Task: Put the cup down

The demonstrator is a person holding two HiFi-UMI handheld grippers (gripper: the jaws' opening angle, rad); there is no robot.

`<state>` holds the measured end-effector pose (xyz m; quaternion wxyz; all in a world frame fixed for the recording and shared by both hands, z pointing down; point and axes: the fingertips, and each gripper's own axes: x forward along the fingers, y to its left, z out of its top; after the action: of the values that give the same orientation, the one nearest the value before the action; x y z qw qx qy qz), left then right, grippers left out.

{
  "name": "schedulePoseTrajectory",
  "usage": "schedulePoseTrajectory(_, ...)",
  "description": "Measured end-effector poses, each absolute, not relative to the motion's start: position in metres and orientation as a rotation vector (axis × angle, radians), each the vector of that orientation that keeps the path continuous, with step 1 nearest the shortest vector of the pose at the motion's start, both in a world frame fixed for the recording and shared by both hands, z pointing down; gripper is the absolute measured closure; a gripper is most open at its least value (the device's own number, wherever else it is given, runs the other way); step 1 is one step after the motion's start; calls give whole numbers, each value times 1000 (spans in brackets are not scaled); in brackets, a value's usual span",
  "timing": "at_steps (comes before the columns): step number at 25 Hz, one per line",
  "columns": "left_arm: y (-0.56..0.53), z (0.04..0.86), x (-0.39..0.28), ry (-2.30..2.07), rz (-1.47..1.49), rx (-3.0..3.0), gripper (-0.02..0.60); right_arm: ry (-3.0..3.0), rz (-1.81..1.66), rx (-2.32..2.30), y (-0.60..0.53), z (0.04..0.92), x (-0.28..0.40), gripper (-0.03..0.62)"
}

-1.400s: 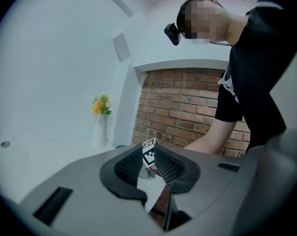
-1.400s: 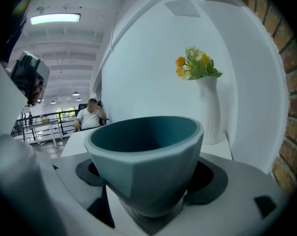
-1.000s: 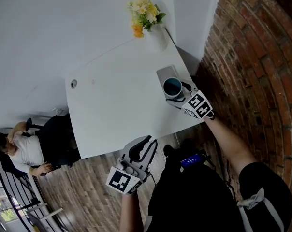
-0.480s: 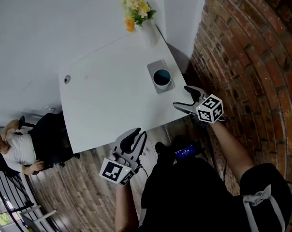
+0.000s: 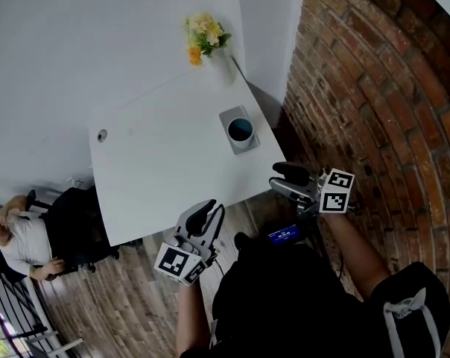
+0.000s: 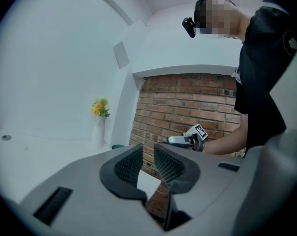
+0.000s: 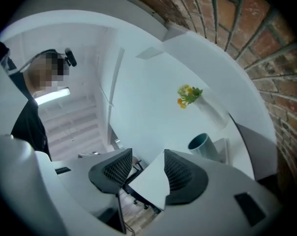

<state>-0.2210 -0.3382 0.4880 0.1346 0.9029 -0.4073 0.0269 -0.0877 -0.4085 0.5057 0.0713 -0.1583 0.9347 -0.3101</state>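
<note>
Cup (image 5: 240, 130) was set on grey tray (image 5: 226, 116), table (image 5: 165, 162) rt edge. Rt hand-held gripper (image 5: 284, 180) was held off table's rt corner, jaws just closing partway, nothing gripped. Lt hand-held gripper (image 5: 210, 209) was held off table's near edge, released.

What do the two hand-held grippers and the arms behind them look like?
Both the left hand-held gripper and the right hand-held gripper have grey bodies, black ribbed pads and a white cube with black square markers. The person wears a black short-sleeved top.
</note>
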Motion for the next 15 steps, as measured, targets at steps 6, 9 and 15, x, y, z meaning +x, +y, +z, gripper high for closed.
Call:
schedulePoseTrajectory(6,-342,473,-213,-1190,-11,2633,503,2870,-786,-328,-376,454,-99,462)
schedulePoseTrajectory(9,-341,468,-209,-1191,-48,2640,503,2954,-635,-349,-367,438,-103,503)
schedulePoseTrajectory(15,-340,458,-201,-1149,-65,2663,512,3125,-357,-481,-368,434,-120,549)
